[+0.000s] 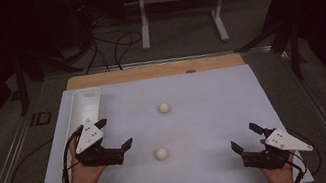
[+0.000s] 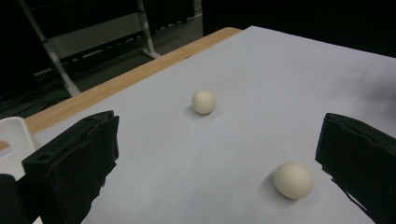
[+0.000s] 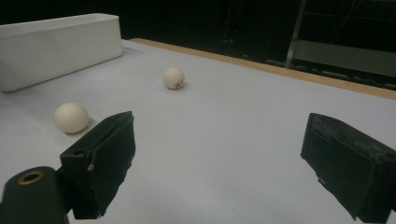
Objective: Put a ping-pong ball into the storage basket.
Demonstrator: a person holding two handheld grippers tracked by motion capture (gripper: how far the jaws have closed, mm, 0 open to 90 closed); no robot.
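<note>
High view has my left tongs (image 1: 116, 132) near the left side of the table (image 1: 215, 112), jaws spread wide and holding nothing, just beside the near end of the long white tray (image 1: 86, 104) that lies along the left edge. My left hand (image 1: 83, 169) grips them from below. A near white ball (image 1: 162, 153) rests on the pale sheet a little to the right of those tongs, apart from them, and a far white ball (image 1: 164, 107) sits farther back toward the middle. My right tongs (image 1: 246, 137) are at the near right part of the table, well apart from both balls, their jaws also spread wide and empty, with my right hand (image 1: 280, 175) at the bottom edge. From the left gripper view, the near white ball (image 2: 293, 180) lies between my two black jaws, close to the right one but not touching it, and the far white ball (image 2: 204, 101) lies beyond. From the right gripper view, the near white ball (image 3: 71, 117) sits just past the left jaw, the far white ball (image 3: 174, 77) farther on, and the long white tray (image 3: 56, 46) stands behind them.
</note>
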